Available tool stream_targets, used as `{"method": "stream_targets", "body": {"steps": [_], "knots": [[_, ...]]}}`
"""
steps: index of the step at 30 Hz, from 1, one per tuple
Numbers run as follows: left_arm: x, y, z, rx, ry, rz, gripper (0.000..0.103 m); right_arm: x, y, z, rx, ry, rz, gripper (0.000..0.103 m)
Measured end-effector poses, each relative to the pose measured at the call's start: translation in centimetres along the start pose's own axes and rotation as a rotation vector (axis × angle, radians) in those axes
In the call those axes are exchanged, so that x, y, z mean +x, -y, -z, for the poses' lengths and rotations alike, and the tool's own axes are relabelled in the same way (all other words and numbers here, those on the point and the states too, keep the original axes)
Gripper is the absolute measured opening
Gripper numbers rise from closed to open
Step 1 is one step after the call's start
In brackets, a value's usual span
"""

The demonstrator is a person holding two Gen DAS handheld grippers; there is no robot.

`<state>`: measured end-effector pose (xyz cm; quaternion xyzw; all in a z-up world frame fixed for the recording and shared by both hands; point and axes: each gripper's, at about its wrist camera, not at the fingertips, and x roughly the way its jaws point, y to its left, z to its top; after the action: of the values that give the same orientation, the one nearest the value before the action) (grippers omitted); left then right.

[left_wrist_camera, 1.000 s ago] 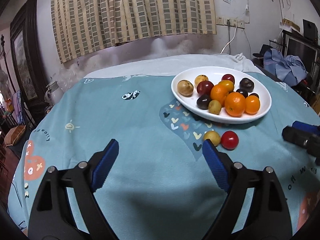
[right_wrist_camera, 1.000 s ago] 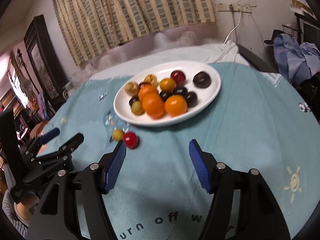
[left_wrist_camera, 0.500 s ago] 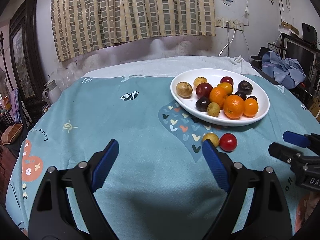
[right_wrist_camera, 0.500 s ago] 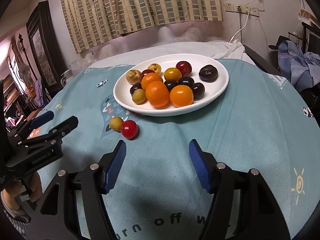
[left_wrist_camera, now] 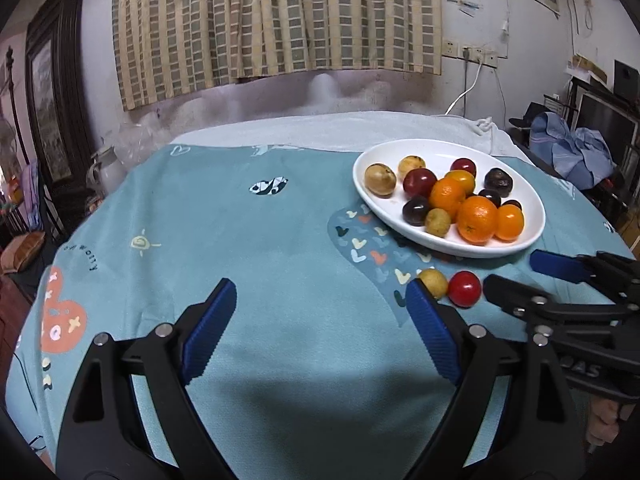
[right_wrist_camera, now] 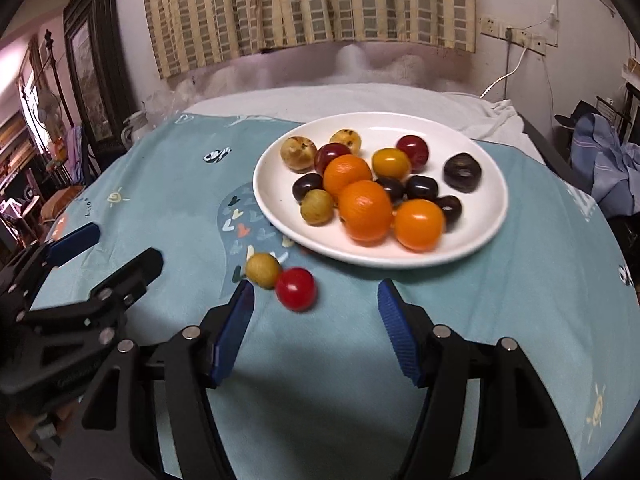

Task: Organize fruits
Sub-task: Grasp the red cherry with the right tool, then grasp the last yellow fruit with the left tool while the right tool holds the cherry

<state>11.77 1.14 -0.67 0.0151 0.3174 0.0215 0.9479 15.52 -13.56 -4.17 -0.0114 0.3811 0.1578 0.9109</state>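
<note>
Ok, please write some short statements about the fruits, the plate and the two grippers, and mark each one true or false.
1. Two fruits lie on the cloth outside the white plate. True: a red fruit and a yellow-green fruit.
2. The red fruit and the yellow-green fruit touch each other. True.
3. The right gripper is shut on the red fruit. False: its jaws are open and empty, and the fruit lies just ahead of them.
4. The plate holds only oranges. False: it also has dark, red and yellowish fruits.
5. The left gripper holds nothing. True: its jaws stand open over the teal cloth.
</note>
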Motion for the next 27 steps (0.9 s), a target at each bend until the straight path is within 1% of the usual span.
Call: {"method": "stream_targets", "body": {"steps": [1,3,6,7,8,9,10,11,14,18,19,21,22,23,27], "knots": [[0.2,-0.4,-0.1,-0.014,-0.007,0.004,0.088,0.7,-0.1,-0.1,0.000,-0.021,-0.010,0.064],[0.5,-1.0,-0.1,-0.029,-0.018,-0.010,0.088,1.4,-0.2,0.1,-0.003,-0.034,-0.010,0.064],[1.4,-1.9,-0.1,-0.053,-0.046,-0.017,0.088,2.9,-0.6,0.6,-0.029,-0.073,-0.013,0.052],[1.7,-2.1,0.0,-0.060,-0.056,-0.015,0.088,3.3,-0.6,0.7,-0.031,-0.085,-0.015,0.046],[1.8,-2.2,0.0,-0.063,-0.063,-0.015,0.088,3.8,-0.5,0.8,-0.034,-0.099,-0.015,0.045],[2.0,-2.2,0.1,-0.062,-0.069,-0.016,0.088,4.0,-0.4,0.9,-0.036,-0.090,-0.016,0.044],[2.1,-2.0,0.2,-0.056,-0.073,-0.016,0.088,4.0,-0.3,0.9,-0.032,-0.089,-0.019,0.039],[2.3,-1.8,0.3,-0.045,-0.079,-0.011,0.088,3.9,-0.2,0.9,-0.031,-0.086,-0.030,0.026],[2.4,-0.9,0.6,-0.005,-0.086,0.001,0.088,3.7,-0.1,1.0,-0.044,-0.075,-0.021,0.025],[2.5,0.1,1.0,0.035,-0.092,0.026,0.088,2.8,0.6,1.3,-0.043,-0.059,-0.035,0.025],[2.6,0.4,1.0,0.040,-0.095,0.041,0.088,2.3,0.8,1.5,-0.048,-0.056,-0.040,0.025],[2.8,1.2,0.8,0.039,-0.096,0.098,0.088,1.1,1.3,2.1,-0.054,-0.047,-0.042,0.025],[3.3,1.9,0.5,0.049,-0.105,0.125,0.088,0.5,1.8,2.4,-0.056,-0.042,-0.039,0.025],[3.7,2.7,0.3,0.062,-0.116,0.133,0.088,-0.1,2.3,2.7,-0.054,-0.036,-0.036,0.025],[5.8,5.1,-0.5,0.100,-0.147,0.146,0.087,-2.1,5.4,4.0,0.013,-0.012,-0.036,0.025]]}}
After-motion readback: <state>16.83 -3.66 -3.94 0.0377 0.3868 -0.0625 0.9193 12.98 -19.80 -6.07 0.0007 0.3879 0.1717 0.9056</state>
